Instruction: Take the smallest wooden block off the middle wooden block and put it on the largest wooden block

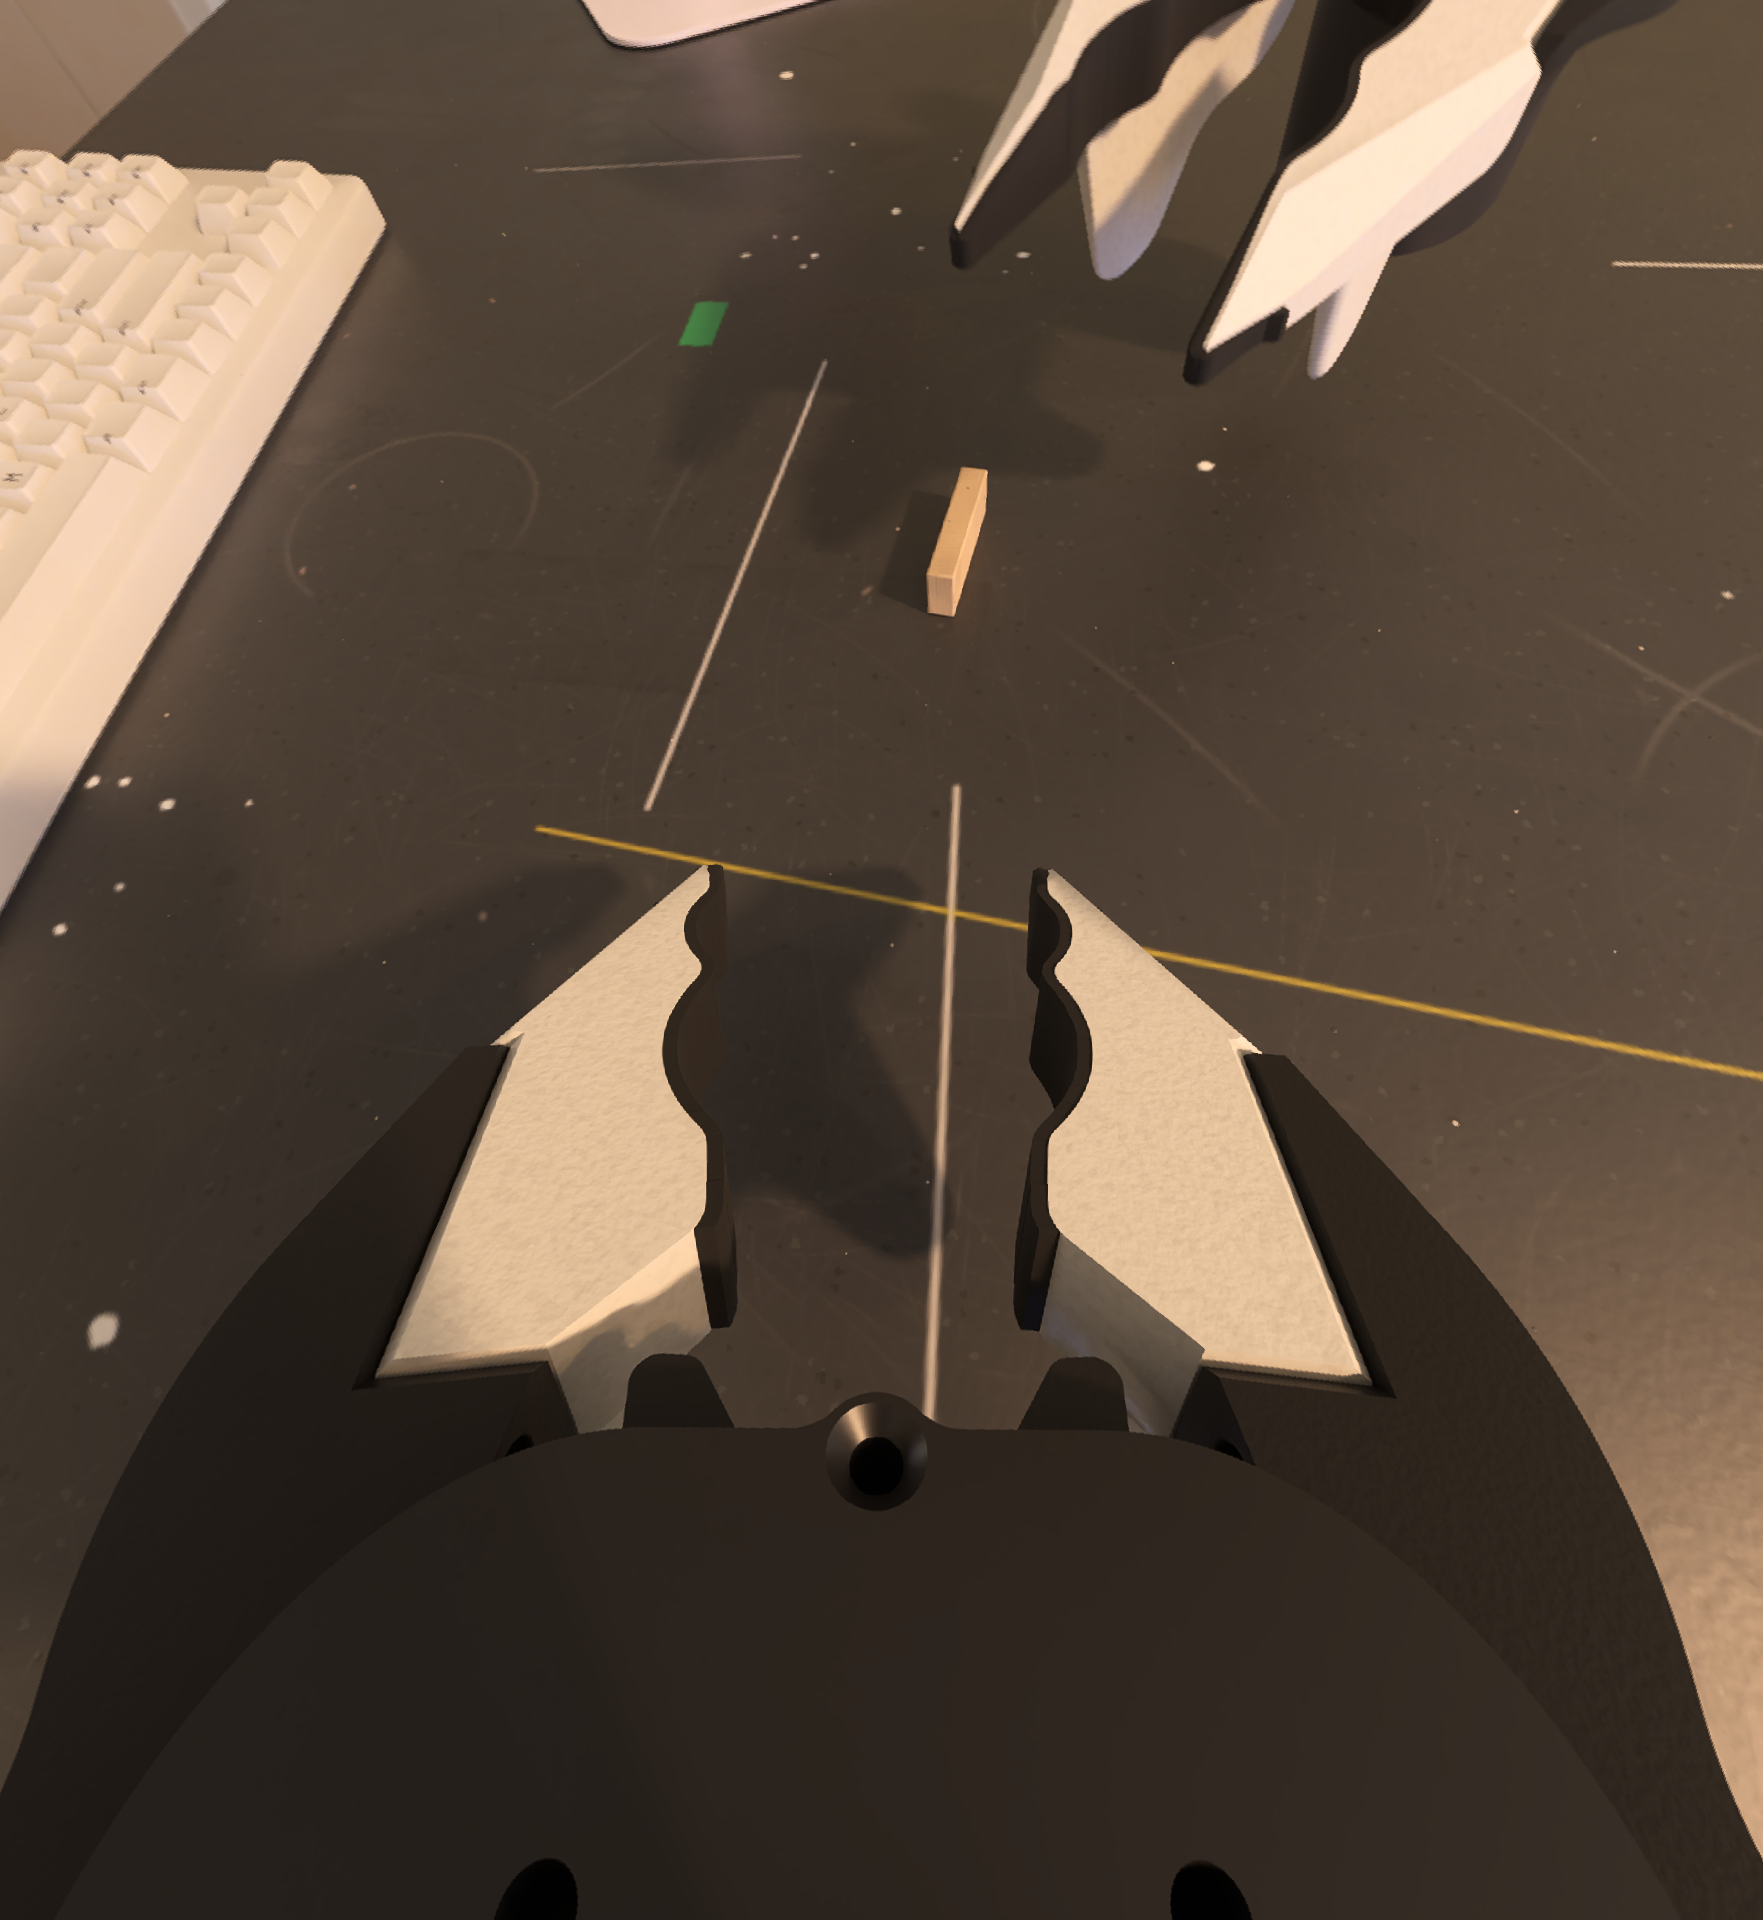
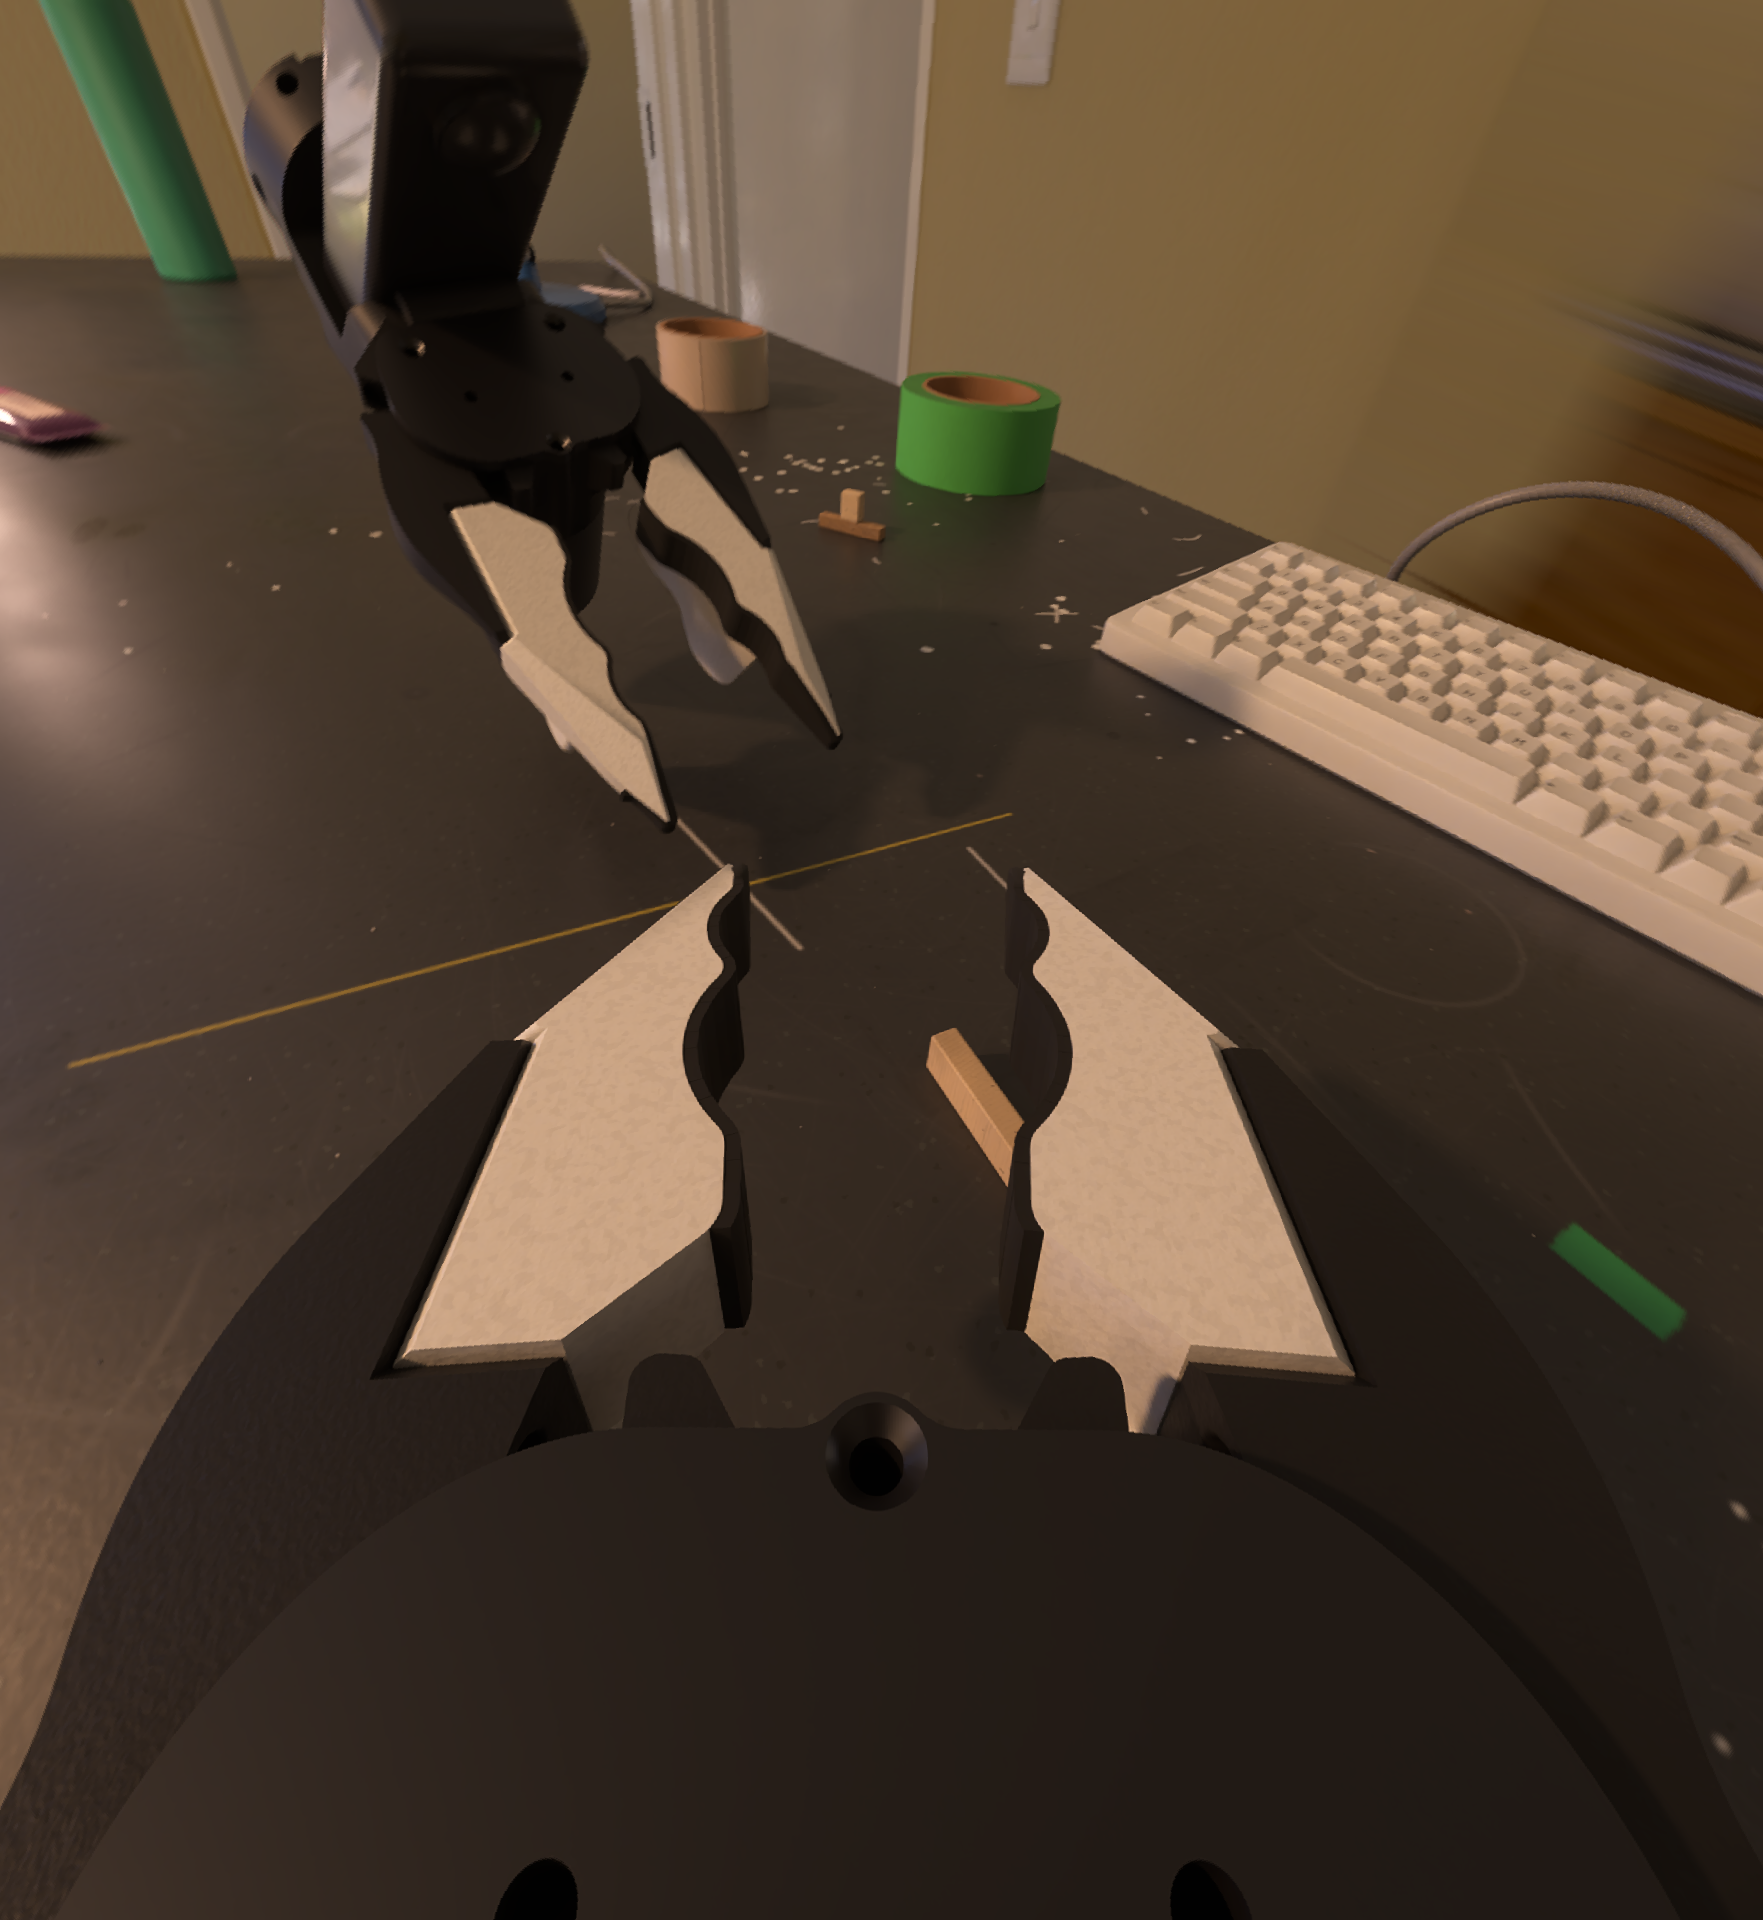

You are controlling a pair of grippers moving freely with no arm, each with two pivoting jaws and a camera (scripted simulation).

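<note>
A long pale wooden block (image 1: 957, 542) lies on the dark table (image 1: 1376, 727). In the right wrist view it (image 2: 972, 1101) shows between my right fingers, close to the right one, which hides its near end. My right gripper (image 2: 877, 878) is open and empty above it; it also shows in the left wrist view (image 1: 1079, 310). Far off, a small pale block (image 2: 852, 503) stands on a flat darker wooden block (image 2: 849, 528) near the green tape roll. My left gripper (image 1: 875, 873) is open and empty above the table, short of the long block; it also shows in the right wrist view (image 2: 752, 779).
A white keyboard (image 1: 77, 416) (image 2: 1479, 707) lies along one side. A green tape roll (image 2: 976, 431) and a brown tape roll (image 2: 713, 364) stand at the far edge. A green strip (image 1: 703, 323) (image 2: 1617, 1278) lies flat. A purple wrapper (image 2: 9, 414) and a green tube (image 2: 134, 135) are far left.
</note>
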